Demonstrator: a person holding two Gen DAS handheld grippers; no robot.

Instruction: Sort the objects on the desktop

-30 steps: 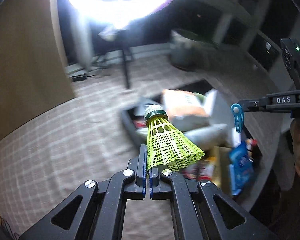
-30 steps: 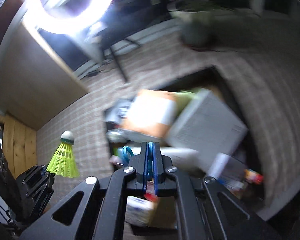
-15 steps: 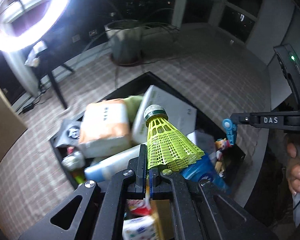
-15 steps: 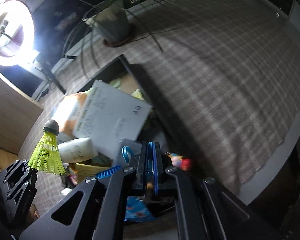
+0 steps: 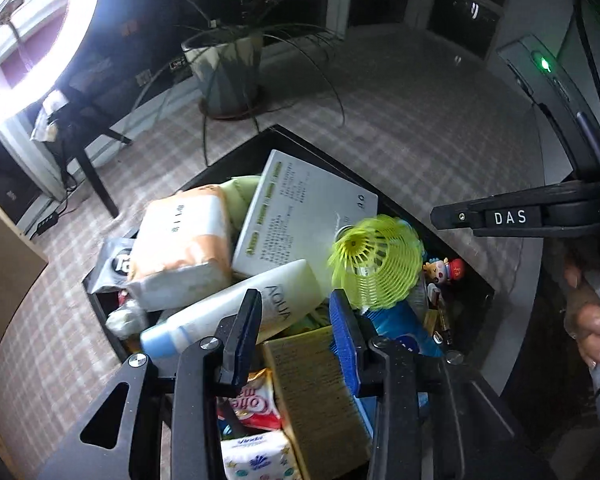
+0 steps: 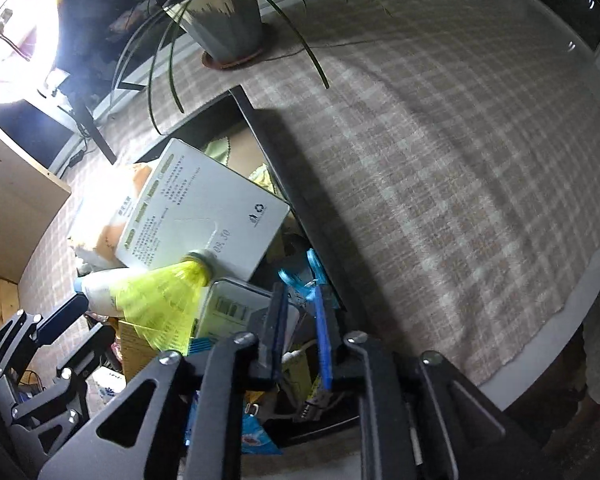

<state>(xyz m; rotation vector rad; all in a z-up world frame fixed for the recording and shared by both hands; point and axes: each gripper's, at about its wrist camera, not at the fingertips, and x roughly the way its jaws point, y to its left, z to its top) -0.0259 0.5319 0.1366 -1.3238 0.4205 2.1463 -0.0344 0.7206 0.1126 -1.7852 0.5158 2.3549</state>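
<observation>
Because the black bin (image 5: pixel 466 276) was already heaped above its rim, anything let go over it had little flat ground to settle on. It sat on the checked tablecloth (image 6: pixel 440 160), with a potted plant (image 6: pixel 228 28) well behind it. Largest in the heap was the white carton (image 5: pixel 300 216), tilted against an orange-and-white pack (image 5: pixel 180 248) and resting partly on the white Aqua tube (image 5: pixel 236 308); a brown box (image 5: pixel 312 392) lay nearer the camera.

The left gripper (image 5: pixel 296 332) stood with its jaws wide apart and nothing between them. Just past its blue pad, the yellow shuttlecock (image 5: pixel 376 264) appeared loose over the heap, skirt toward the left camera, cork toward the carton; whether it was touching anything I could not tell. Landing on that sloped carton or on the tube, it would likely roll, and being so light it could bounce out onto the cloth.

The right gripper (image 6: pixel 298 324) was also parted, though more narrowly, and the small blue clip (image 6: pixel 304 280) sat just beyond its tips, apparently free. Such a small piece could slip down a gap between the larger things, or snag on a finger and come back out.
</observation>
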